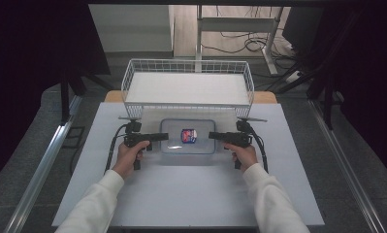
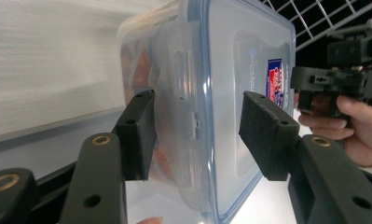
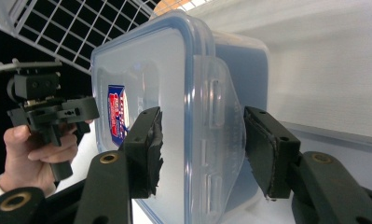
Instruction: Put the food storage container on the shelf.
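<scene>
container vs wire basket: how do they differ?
The container is clear plastic with solid walls, while the wire basket is white open mesh. The container is shut with a blue-rimmed lid bearing a label; the wire basket has no lid. The container is smaller and lies mid-table, and the wire basket stands behind it at the far edge. Both are rectangular.

white wire basket [image 1: 188, 87] (back edge), table [image 1: 191, 194]

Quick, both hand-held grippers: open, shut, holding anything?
Left hand-held gripper: shut on the container's left side latch.
Right hand-held gripper: jaws straddle the right latch; grip cannot be told.
</scene>
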Action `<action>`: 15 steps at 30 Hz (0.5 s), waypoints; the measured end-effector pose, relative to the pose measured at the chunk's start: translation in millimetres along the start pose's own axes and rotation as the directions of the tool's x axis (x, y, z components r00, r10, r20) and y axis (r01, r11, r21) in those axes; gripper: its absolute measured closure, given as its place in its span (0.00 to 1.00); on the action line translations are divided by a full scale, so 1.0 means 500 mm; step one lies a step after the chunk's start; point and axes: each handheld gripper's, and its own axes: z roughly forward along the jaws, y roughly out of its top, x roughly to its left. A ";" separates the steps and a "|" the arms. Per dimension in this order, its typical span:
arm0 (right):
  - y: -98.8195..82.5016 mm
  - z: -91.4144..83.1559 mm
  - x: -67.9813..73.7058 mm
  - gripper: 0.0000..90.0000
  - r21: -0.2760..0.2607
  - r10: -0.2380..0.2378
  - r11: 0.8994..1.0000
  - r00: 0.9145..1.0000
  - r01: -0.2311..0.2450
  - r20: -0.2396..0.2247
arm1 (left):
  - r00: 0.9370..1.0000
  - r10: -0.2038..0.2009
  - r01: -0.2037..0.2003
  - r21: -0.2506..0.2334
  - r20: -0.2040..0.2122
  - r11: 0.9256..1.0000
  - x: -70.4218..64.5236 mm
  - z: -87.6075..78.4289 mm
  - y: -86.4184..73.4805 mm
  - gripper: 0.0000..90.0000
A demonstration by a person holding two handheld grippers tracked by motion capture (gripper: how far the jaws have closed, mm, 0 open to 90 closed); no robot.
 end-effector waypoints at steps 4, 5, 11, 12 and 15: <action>0.001 0.003 -0.002 0.53 -0.015 0.030 0.999 1.000 -0.030 0.004 | 1.000 -0.017 0.017 -0.005 0.006 1.000 0.008 0.002 0.002 0.53; 0.000 0.004 -0.002 0.53 -0.020 0.038 0.999 0.999 -0.038 0.005 | 1.000 -0.021 0.021 -0.006 0.008 1.000 0.009 0.003 0.002 0.53; -0.002 0.009 -0.003 0.52 -0.054 0.060 0.997 0.998 -0.058 0.031 | 0.997 -0.074 0.075 -0.034 0.018 0.997 0.015 0.010 0.003 0.52; -0.002 0.010 -0.004 0.52 -0.065 0.049 0.997 0.998 -0.046 0.043 | 0.997 -0.071 0.071 -0.035 0.016 0.997 0.015 0.010 0.003 0.52; -0.002 0.010 0.000 0.52 -0.063 0.063 0.996 0.997 -0.060 0.042 | 0.997 -0.075 0.075 -0.038 0.019 0.996 0.014 0.010 0.002 0.52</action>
